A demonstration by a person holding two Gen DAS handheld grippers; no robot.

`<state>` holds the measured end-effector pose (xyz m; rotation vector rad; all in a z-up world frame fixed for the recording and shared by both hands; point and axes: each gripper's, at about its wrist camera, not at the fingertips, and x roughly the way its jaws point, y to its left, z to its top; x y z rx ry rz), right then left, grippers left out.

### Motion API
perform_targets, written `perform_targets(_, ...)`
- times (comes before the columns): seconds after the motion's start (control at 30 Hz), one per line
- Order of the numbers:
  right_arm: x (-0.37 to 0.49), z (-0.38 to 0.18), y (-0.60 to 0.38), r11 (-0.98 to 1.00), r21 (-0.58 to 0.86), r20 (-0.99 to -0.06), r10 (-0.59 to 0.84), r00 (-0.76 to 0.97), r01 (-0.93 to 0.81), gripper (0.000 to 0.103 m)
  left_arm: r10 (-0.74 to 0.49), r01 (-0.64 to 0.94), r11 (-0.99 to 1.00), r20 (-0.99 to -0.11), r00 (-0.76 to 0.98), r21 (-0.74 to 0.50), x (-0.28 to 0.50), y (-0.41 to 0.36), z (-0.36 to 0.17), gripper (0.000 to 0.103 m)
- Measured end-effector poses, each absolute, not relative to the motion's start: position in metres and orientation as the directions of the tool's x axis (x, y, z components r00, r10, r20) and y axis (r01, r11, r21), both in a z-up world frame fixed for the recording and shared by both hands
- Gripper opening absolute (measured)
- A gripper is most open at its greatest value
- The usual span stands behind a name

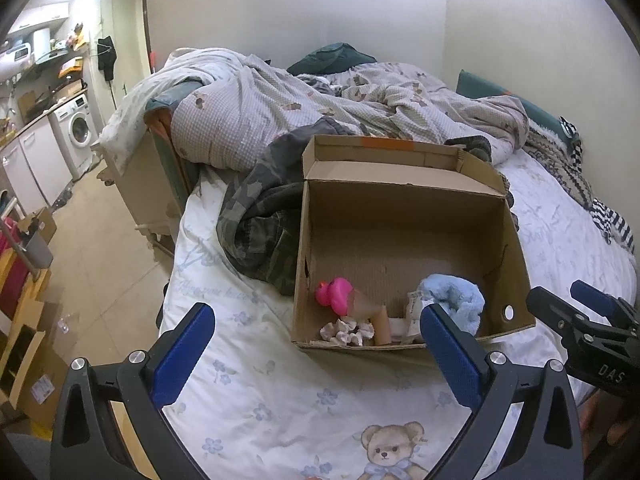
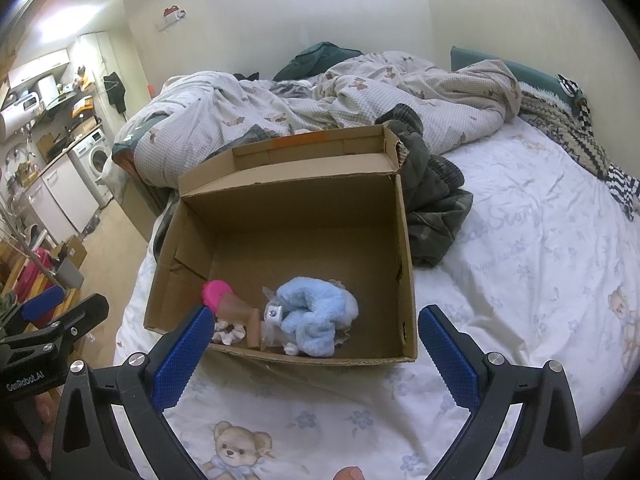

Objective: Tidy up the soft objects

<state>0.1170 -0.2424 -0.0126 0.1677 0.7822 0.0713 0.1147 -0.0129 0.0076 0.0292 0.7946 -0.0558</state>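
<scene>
An open cardboard box (image 1: 516,264) (image 2: 406,280) rests on the bed. Inside, near its front wall, lie a fluffy light-blue soft item (image 1: 452,296) (image 2: 316,312), a pink soft toy (image 1: 334,294) (image 2: 216,292), a brown cone-shaped piece (image 1: 364,304) (image 2: 236,306) and a small white scrunchie (image 1: 346,330) (image 2: 228,334). My left gripper (image 1: 316,336) is open just in front of the box, nothing between its fingers. My right gripper (image 2: 316,340) is also open and empty at the box's front edge. Each gripper shows at the side of the other's view.
A camouflage garment (image 1: 260,220) (image 2: 436,208) lies behind and beside the box. A rumpled checked duvet (image 1: 280,100) (image 2: 360,96) covers the bed's far half. Knitted and striped clothes (image 1: 580,176) lie at the right by the wall. Floor, boxes and a washing machine (image 1: 78,128) lie left.
</scene>
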Motion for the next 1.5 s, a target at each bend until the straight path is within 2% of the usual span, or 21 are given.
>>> perform_targets(1.5,0.1177,-0.0123,-0.2448,0.984,0.177,-0.699,0.125,0.704,0.001,0.103,-0.040,0.058,0.998,-0.719,0.694,0.000,0.1142,-0.0132,0.0061,0.102)
